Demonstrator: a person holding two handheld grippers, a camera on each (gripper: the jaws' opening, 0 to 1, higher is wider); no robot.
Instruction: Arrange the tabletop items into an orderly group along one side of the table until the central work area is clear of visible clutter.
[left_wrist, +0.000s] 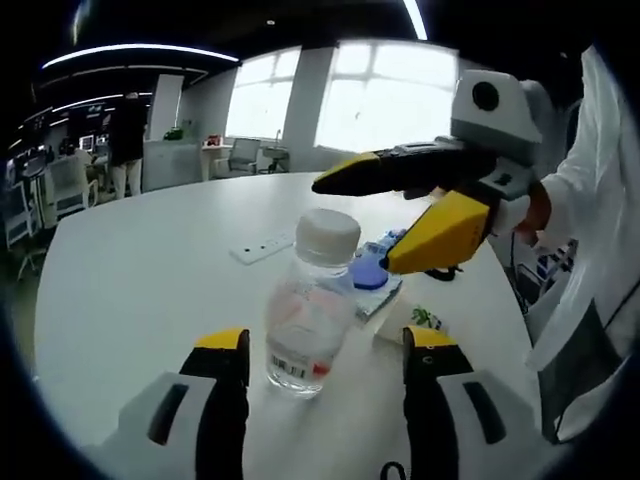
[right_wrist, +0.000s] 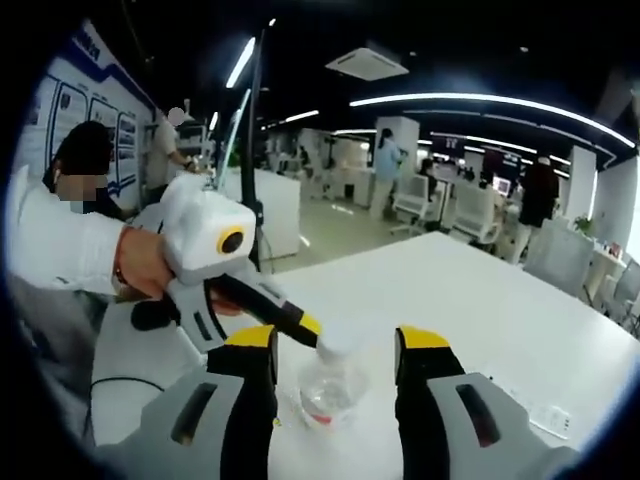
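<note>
bottle (left_wrist: 309, 312) between open left jaws

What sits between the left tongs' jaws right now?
In the left gripper view, the clear bottle with a white cap stands on the white table between the open left tongs, untouched.

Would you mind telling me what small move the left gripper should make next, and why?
Probably ease the left gripper forward and close on the bottle: the bottle stands upright between its open jaws, not yet gripped. The right gripper hovers above the bottle's white cap, also open.
</note>
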